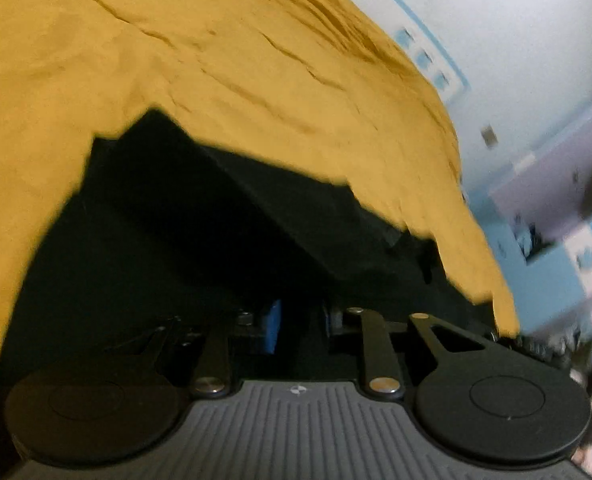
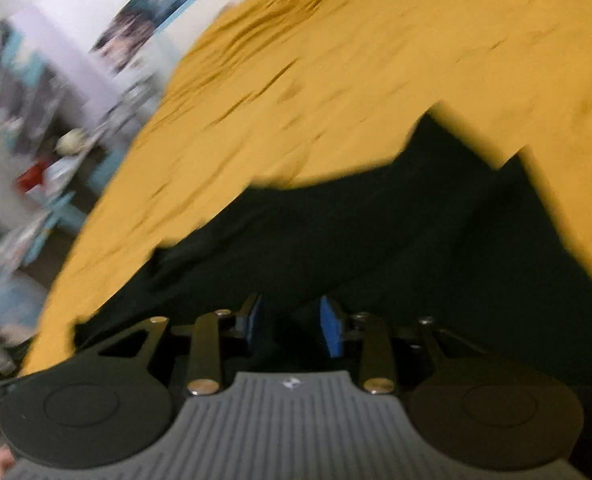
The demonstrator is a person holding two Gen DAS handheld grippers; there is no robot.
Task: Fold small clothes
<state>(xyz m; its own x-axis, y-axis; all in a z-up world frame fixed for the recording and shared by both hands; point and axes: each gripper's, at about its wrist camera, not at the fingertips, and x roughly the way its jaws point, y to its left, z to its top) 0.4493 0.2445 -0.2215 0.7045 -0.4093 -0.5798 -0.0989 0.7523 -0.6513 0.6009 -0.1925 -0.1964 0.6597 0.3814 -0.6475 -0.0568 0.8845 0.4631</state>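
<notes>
We are seeing the left tool (image 1: 298, 322) pinching the black garment (image 1: 200, 216), which is lying on the mustard-yellow sheet (image 1: 176, 60). The right tool (image 2: 292, 324) is clamping the same garment's edge, blue pads (image 2: 332, 330) pressing dark cloth.

Garment (image 1: 224, 216): black, plain, no print. Spread under it (image 1: 176, 52): mustard yellow, plain, w/ darker brownish crease lines. Left gripper (image 1: 300, 324): black links, brass-colour pivots, blue pads, grey ribbed base. Right gripper (image 2: 292, 324): same black/grey, blue pads on fingers (image 2: 332, 330). Wall (image 1: 516, 20) far right: white w/ light-blue edged pics. Red item (image 2: 32, 178) on far-left shelf, blurry.
</notes>
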